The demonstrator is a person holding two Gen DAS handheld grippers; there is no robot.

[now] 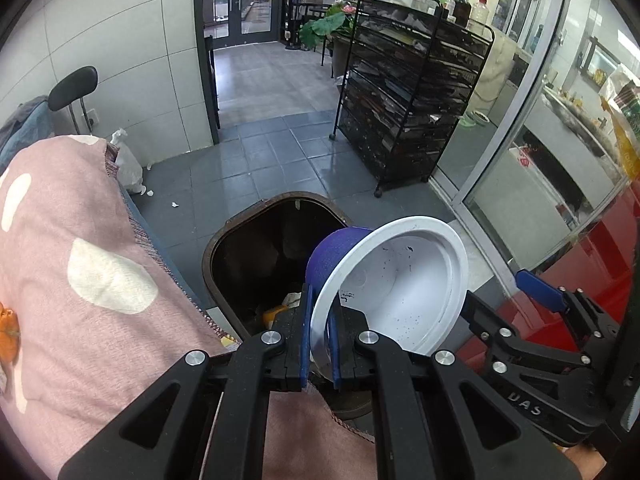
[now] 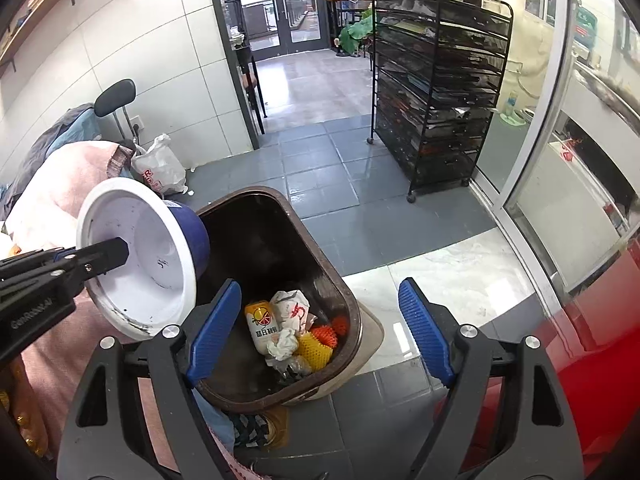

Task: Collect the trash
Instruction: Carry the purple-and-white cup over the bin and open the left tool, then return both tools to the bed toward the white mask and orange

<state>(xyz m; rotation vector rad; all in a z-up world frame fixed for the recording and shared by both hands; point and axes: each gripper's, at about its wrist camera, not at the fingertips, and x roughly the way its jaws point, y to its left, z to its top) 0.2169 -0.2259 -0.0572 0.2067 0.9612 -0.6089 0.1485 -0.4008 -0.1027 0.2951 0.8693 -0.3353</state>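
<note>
My left gripper (image 1: 323, 320) is shut on the rim of a paper bowl (image 1: 400, 280), white inside and blue outside, tipped on its side. The bowl hangs over the near left edge of a brown trash bin (image 1: 208, 256) on the floor. In the right wrist view the bowl (image 2: 140, 256) and left gripper (image 2: 116, 254) sit at the left, above the bin (image 2: 264, 252). Inside lie a yellow drink can (image 2: 262, 320), crumpled paper (image 2: 292, 304) and yellow foam netting (image 2: 314, 346). My right gripper (image 2: 320, 332) is open above the bin with nothing between its fingers.
A pink spotted blanket (image 1: 80, 260) fills the left side beside the bin. A black wire shelf cart (image 2: 436, 92) stands on the tiled floor at the right. A white plastic bag (image 2: 160, 168) lies by the wall. A red surface (image 2: 600, 340) borders the right.
</note>
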